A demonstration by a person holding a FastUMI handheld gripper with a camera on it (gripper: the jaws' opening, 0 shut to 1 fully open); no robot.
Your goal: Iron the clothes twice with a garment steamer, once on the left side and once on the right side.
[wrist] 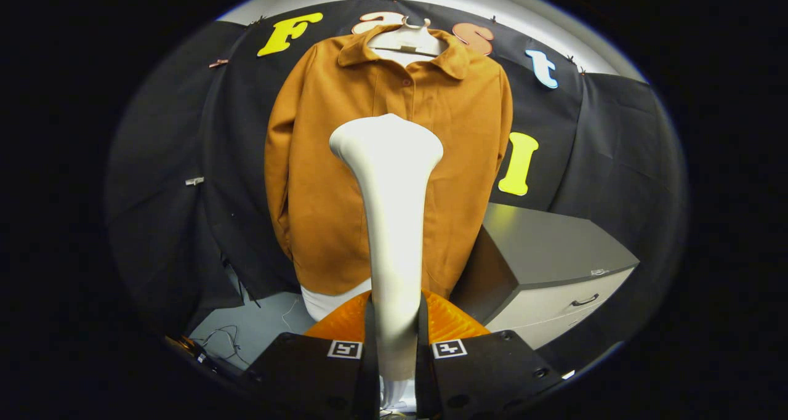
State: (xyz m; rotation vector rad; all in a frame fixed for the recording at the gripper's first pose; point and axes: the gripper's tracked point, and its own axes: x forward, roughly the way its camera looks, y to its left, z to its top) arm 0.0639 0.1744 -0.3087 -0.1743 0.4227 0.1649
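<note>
Brown shirt [345, 180] on a hanger [406, 38] at twelve o'clock, beyond the gripper, draped against the wall. Grey cabinet [542, 247] at three o'clock. White garment steamer [391, 223] upright, long axis pointing at shirt's middle. Gripper [394, 352] clamped tight round steamer's handle.

**Gripper body: blocky mounts, square tags, ribbed parts ahead**

The gripper [395, 346] shows two fingers [320, 371], each a broad, flat-topped block with angled outer edges. Each block carries a square black-and-white marker tag [344, 349] at its inner front corner, one on either side of the narrow gap between the fingers. Round recessed screw holes [540, 372] sit along the outer part of the right-hand block. Just ahead of the tags, ribbed, fan-shaped sections [452, 321] curve up from both blocks.
</note>
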